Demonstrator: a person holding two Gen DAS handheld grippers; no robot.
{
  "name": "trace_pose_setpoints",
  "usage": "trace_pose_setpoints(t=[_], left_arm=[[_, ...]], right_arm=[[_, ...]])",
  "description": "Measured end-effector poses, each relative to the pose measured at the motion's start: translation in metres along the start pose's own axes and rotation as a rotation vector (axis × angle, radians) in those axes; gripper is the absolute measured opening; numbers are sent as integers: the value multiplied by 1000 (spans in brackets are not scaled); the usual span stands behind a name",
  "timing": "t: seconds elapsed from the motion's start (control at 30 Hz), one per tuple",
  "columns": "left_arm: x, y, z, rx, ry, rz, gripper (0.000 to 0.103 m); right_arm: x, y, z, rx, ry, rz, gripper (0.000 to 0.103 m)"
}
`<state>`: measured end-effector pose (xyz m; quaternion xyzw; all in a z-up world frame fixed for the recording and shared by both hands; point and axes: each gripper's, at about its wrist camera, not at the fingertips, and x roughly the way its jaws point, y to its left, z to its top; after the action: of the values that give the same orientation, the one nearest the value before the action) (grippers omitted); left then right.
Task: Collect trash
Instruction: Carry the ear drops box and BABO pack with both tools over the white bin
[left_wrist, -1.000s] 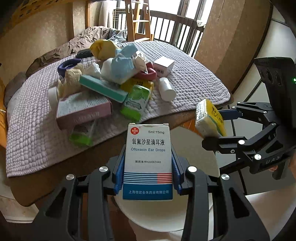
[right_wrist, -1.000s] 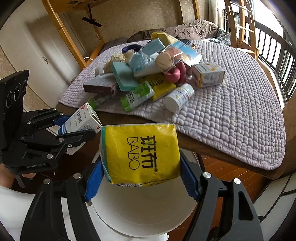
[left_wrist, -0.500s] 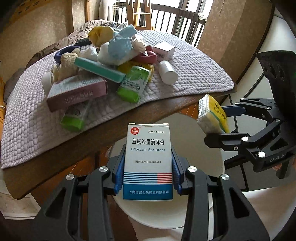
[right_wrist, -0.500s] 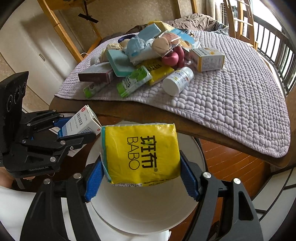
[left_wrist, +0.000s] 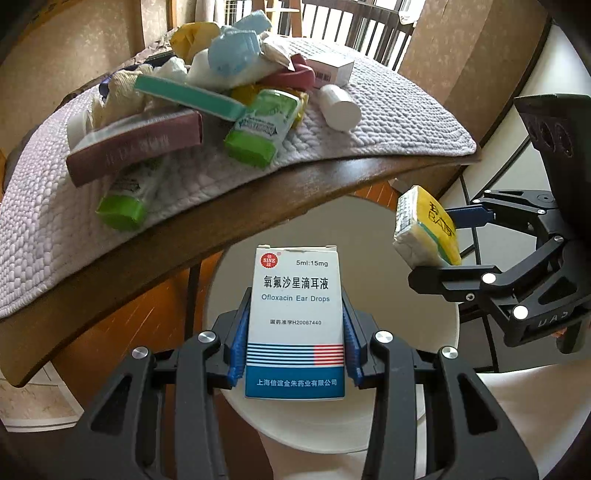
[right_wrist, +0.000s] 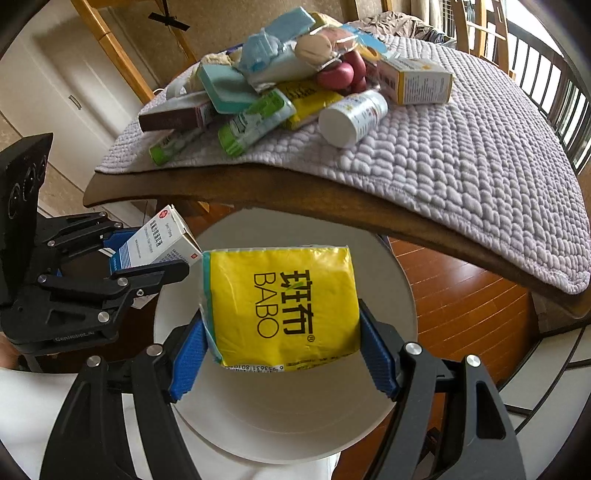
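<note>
My left gripper (left_wrist: 294, 332) is shut on a white and blue ear drops box (left_wrist: 295, 317) and holds it above the open white bin (left_wrist: 436, 332). My right gripper (right_wrist: 282, 339) is shut on a yellow BABO tissue pack (right_wrist: 282, 299), also above the bin (right_wrist: 391, 295). Each gripper shows in the other's view: the right one with the tissue pack (left_wrist: 424, 229) to the right, the left one with the box (right_wrist: 155, 243) to the left. A pile of trash (left_wrist: 207, 96) lies on the quilted mat on the table, beyond both grippers.
The wooden table edge (left_wrist: 258, 206) overhangs the far side of the bin. A white bottle (right_wrist: 351, 114), a green tube (left_wrist: 258, 129) and a brown box (left_wrist: 136, 147) lie at the near side of the pile. Wooden floor (right_wrist: 461, 302) lies below.
Both grippers have dropped below the table edge and come down over the bin, each keeping hold of its item. The table and pile now sit higher in both views.
</note>
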<state>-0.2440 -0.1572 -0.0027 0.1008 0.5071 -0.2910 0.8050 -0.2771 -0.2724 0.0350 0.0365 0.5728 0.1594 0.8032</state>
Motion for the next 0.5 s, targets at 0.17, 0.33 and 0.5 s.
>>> trace_pose_setpoints(t=[0.17, 0.33, 0.5], left_arm=[[8, -1, -1, 0, 16, 1, 44], [16, -1, -3, -1, 32, 3, 43], [21, 0, -5, -1, 43, 9, 44]], right_arm=[[12, 4, 2, 0, 15, -2, 73], [26, 8, 5, -1, 23, -4, 73], [37, 13, 3, -2, 28, -9, 73]])
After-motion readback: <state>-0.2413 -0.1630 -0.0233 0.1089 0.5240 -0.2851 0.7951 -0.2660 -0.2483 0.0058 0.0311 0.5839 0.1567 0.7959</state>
